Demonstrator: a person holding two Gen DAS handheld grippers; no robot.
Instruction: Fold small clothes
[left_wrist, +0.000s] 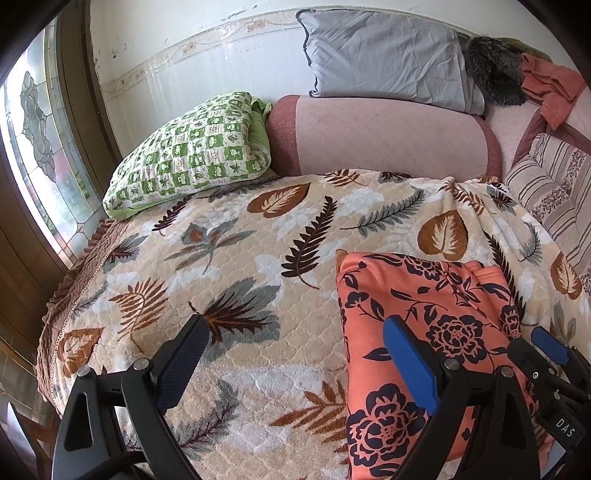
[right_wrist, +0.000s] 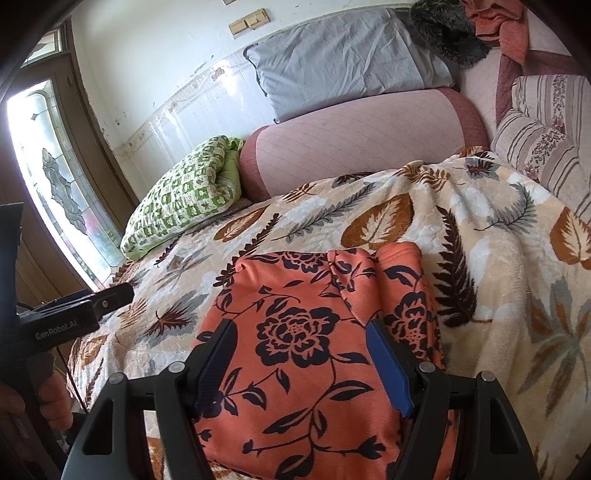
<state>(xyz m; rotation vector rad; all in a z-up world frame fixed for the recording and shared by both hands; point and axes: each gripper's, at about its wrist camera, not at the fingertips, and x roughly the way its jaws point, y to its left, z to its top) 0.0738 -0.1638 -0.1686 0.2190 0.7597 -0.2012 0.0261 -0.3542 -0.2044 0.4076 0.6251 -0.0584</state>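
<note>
An orange garment with dark floral print (left_wrist: 436, 332) lies folded into a rough rectangle on the leaf-patterned blanket (left_wrist: 236, 258); in the right wrist view it fills the lower middle (right_wrist: 314, 332). My left gripper (left_wrist: 295, 332) is open and empty, above the blanket just left of the garment, its right finger over the garment's left edge. My right gripper (right_wrist: 301, 339) is open and empty, hovering over the garment with a finger on each side. The right gripper also shows at the lower right of the left wrist view (left_wrist: 550, 350).
A green checked pillow (left_wrist: 192, 155) lies at the blanket's far left, a pink bolster (left_wrist: 380, 136) and grey pillow (left_wrist: 384, 55) behind. A striped folded quilt (left_wrist: 554, 184) sits right. A window (left_wrist: 37, 147) is left. The bed edge (left_wrist: 66, 295) drops off left.
</note>
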